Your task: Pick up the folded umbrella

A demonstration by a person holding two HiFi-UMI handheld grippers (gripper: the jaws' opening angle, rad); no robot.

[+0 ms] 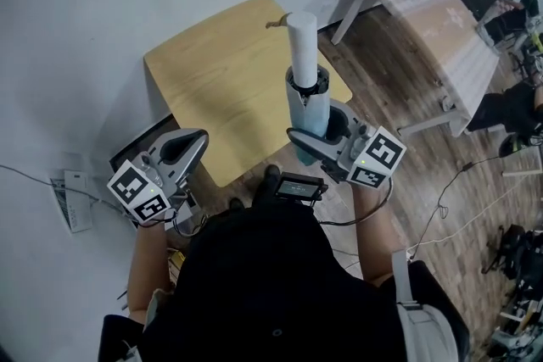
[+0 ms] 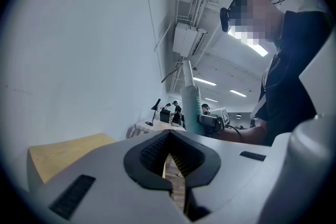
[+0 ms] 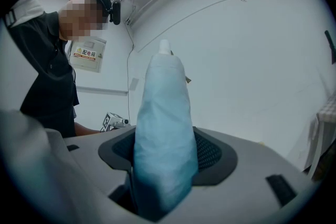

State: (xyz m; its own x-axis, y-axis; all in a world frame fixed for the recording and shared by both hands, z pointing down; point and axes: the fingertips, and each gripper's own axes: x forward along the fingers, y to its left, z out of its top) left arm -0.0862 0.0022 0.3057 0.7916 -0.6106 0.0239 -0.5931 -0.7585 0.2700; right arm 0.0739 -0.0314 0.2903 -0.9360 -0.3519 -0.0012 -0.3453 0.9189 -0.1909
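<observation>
R gripper (image 3: 166, 157) clamped on folded umbrella (image 3: 163, 107) near its lower end, umbrella upright; L gripper (image 2: 169, 159) jaws together.

folded umbrella (image 1: 307, 106): soft pale-blue cloth, matt, wrinkly | its white top end (image 1: 301, 36): smooth, looks like plastic | right tool (image 1: 316, 130) and left tool (image 1: 193, 144): smooth grey plastic, matt | tool pads (image 3: 212, 152): black, bumpy, like rubber | surface (image 1: 212, 80): pale smooth wood | floor (image 1: 416, 174) at 4 o'clock: brown wood boards, a little shiny
</observation>
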